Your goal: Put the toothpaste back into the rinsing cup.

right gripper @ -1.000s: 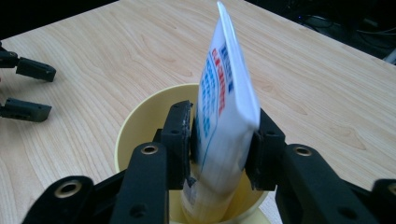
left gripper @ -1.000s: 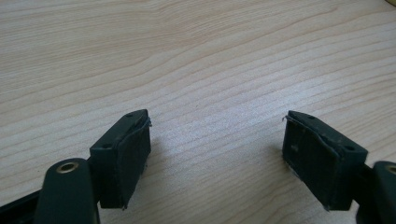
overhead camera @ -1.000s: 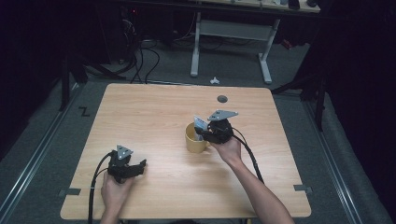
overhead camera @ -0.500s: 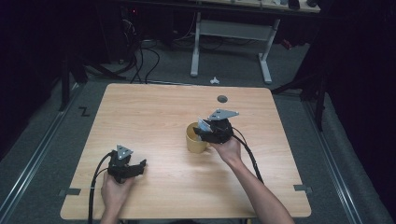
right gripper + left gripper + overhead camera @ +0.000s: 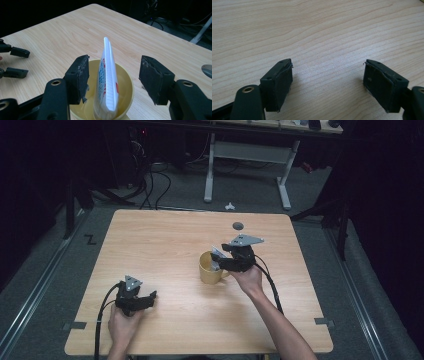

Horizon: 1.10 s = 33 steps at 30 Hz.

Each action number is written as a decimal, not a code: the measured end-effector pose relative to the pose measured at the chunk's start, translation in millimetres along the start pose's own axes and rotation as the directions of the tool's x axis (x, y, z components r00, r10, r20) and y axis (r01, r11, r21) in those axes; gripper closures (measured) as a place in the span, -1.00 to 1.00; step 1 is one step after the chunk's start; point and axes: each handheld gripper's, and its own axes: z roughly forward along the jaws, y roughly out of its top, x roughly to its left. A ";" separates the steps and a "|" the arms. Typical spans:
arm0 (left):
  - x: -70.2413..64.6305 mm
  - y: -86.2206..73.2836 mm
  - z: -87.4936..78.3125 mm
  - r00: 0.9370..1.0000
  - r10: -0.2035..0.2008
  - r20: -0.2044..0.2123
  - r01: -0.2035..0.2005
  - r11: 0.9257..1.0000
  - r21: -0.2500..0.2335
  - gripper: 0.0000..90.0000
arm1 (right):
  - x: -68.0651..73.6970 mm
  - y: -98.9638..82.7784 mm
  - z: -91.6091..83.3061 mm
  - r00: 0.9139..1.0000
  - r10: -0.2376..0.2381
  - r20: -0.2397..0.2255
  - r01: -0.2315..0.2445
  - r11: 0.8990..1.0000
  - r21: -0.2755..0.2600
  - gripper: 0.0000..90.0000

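— Item one, container?
— Yellow mug (image 5: 210, 268), upright on the wooden table (image 5: 165, 245), right of centre. Contents: one white tube (image 5: 107, 82) with red and blue print, standing on end, flat crimped end up, leaning on the rim.

— Right gripper (image 5: 113, 80)?
— Directly over the mug, jaws apart either side of the tube, not touching it.

— Left gripper (image 5: 328, 82)?
— Near the table's front left, low over bare wood, jaws spread wide, holding nothing.

— Other?
— Small dark disc (image 5: 238, 225), far edge.

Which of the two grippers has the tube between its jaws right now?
The right gripper, over the yellow cup: its open jaws flank the white tube standing in that cup. The left gripper has bare table between its jaws.
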 end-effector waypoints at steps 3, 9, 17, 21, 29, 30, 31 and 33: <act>0.0 0.0 0.0 1.000 0.000 0.000 0.000 1.000 0.000 -0.48 | -0.9 1.0 -5.0 1.000 0.005 0.001 -0.005 1.000 -0.010 -0.08; 0.0 0.0 0.0 1.000 0.000 0.000 0.000 1.000 0.000 -0.48 | -2.1 1.0 -11.9 1.000 0.006 0.004 -0.006 0.999 -0.032 -0.07; 0.0 0.0 0.0 1.000 0.000 0.000 0.000 1.000 0.000 -0.48 | -2.3 1.7 -17.3 1.000 0.008 0.008 -0.008 0.999 -0.038 -0.05; 0.0 0.0 0.0 1.000 0.000 0.000 0.000 1.000 0.000 -0.48 | -2.8 2.5 -23.5 1.000 0.009 0.007 -0.009 0.999 -0.053 -0.04; 0.0 0.0 0.0 1.000 0.000 0.000 0.000 1.000 0.000 -0.48 | -6.5 1.4 -37.1 1.000 0.019 0.011 -0.018 0.997 -0.073 -0.02; 0.0 0.0 0.0 1.000 0.000 0.000 0.000 1.000 0.000 -0.48 | -7.7 0.6 -38.9 1.000 0.021 0.011 -0.021 0.997 -0.079 -0.02; 0.0 0.0 0.0 1.000 0.000 0.000 0.000 1.000 0.000 -0.48 | -8.6 0.1 -40.6 1.000 0.025 0.011 -0.024 0.997 -0.079 -0.02; 0.0 0.0 0.0 1.000 0.000 0.000 0.000 1.000 0.000 -0.48 | -10.1 -1.6 -44.0 0.999 0.031 0.009 -0.031 0.996 -0.087 -0.01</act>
